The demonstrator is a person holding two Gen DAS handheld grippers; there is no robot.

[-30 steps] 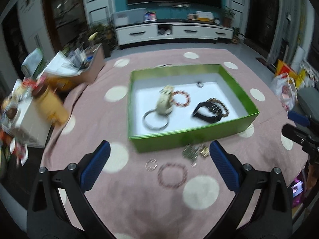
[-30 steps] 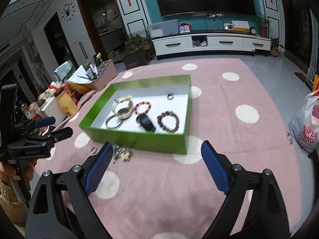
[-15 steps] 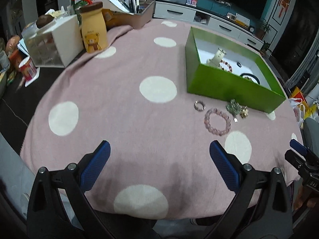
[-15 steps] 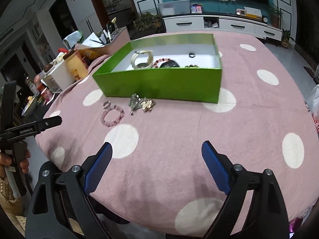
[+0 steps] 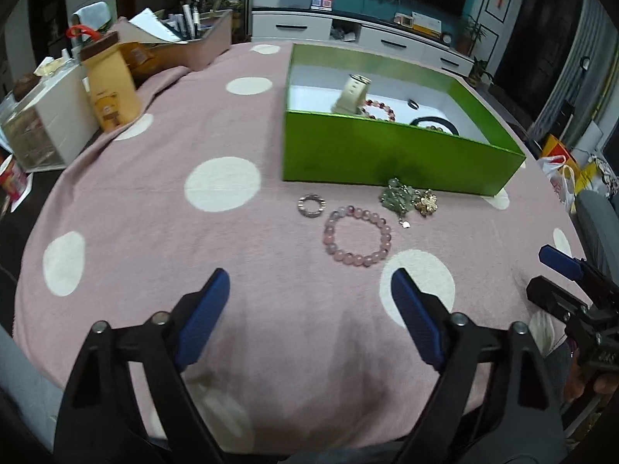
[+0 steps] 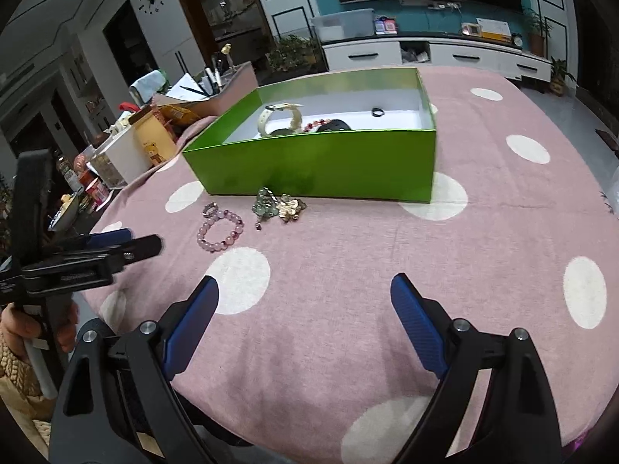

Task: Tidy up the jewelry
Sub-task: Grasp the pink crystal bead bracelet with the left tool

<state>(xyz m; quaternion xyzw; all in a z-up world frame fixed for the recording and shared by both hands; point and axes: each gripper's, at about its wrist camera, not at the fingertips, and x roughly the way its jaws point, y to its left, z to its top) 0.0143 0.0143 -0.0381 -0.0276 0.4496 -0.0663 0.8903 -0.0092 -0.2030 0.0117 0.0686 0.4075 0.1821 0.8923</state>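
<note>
Your left gripper hangs over the near edge of the pink dotted cloth, jaws spread wide and empty; your right gripper is likewise spread wide with nothing between its fingers. Landmark: the green box, standing on the cloth. Inside it: a cream watch band upright near the left wall, a red bead bracelet beside it, a small dark ring toward the back, and a black band against the front wall. Outside, in front of the box: a green bead cluster and a gold charm just beside the front wall, touching each other; a small silver ring to their left; a pink bead bracelet nearer to you, flat on the cloth, apart from the ring in the left view. Compared with half a second ago, your left view has swung toward the box, so it and the loose pieces sit closer and more central; the jewelry itself lies as it did. In the right view the box also looms larger, and both sets of fingers remain as wide as before.
</note>
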